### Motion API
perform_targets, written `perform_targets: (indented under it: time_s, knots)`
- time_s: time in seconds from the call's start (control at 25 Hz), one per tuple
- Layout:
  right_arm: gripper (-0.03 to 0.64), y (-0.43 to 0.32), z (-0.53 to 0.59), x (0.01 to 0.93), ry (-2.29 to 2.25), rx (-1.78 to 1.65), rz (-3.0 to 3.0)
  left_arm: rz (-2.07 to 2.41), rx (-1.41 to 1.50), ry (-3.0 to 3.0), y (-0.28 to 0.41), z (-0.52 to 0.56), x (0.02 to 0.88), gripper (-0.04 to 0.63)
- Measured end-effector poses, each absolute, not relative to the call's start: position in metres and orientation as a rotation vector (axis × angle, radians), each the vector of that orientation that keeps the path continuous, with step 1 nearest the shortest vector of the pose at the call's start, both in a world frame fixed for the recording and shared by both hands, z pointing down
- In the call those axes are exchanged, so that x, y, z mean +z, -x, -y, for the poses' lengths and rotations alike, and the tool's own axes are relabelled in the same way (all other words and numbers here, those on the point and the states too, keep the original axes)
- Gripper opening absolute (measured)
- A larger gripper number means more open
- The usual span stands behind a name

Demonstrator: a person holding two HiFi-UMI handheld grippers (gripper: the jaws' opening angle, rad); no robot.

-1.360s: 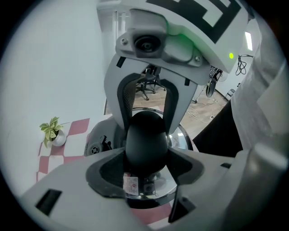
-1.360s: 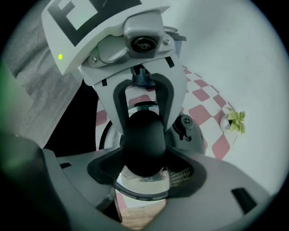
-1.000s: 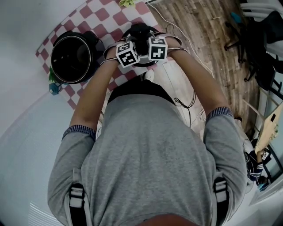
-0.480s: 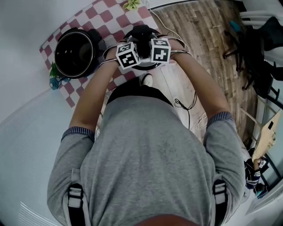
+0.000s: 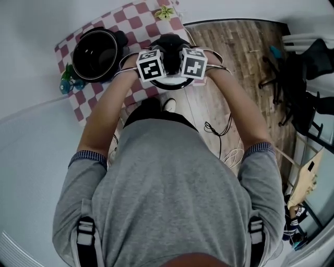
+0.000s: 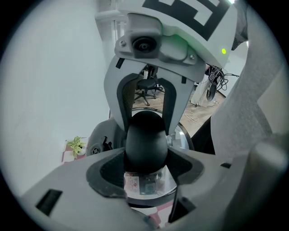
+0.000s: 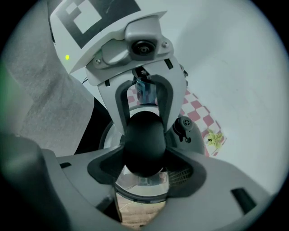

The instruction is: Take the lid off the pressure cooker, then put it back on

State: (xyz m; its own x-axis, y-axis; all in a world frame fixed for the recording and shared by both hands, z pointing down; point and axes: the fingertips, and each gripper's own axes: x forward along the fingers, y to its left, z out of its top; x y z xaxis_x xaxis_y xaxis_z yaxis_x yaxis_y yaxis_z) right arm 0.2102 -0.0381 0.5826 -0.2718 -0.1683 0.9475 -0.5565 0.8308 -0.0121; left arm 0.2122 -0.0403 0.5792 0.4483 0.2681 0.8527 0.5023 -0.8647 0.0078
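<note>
Head view: against a second ago, the left gripper (image 5: 160,58) and right gripper (image 5: 180,57) have come up toward the camera with the lid (image 5: 172,85). Their marker cubes look slightly larger, and the grip is unchanged. Both close on the one black knob (image 5: 169,44) from opposite sides. The lid hangs in the air, off the cooker (image 5: 96,55), which stands open just to its left on the checked cloth (image 5: 141,21). Count: two grippers, one lid, one cooker, one cloth, one small plant (image 5: 166,11).

Left gripper view: the fingers (image 6: 104,173) stand wide, pressed on either side of the knob (image 6: 145,140). The glass lid (image 6: 149,187) hangs under it and the right gripper faces from behind. The cooker (image 6: 97,142) and plant (image 6: 74,145) lie at the left.

Right gripper view: the fingers (image 7: 194,169) likewise stand wide and clamp the knob (image 7: 143,144), with the lid (image 7: 142,191) below. The cooker (image 7: 189,128), cloth (image 7: 198,113) and plant (image 7: 213,137) lie at the right.
</note>
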Motion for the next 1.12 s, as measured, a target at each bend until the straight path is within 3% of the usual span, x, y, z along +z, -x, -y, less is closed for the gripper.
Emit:
perform_targets:
  time_s: [0.6, 1.12]
  knots:
    - [0.291, -0.177, 0.063, 0.489, -0.531, 0.264, 1.867, 0.498, -1.323, 2.48, -0.181, 0.066, 0.49, 0.299]
    - [0.29, -0.1, 0.141, 0.455, -0.506, 0.19, 1.927, 0.413, -1.32, 2.487, -0.103, 0.144, 0.45, 0.299]
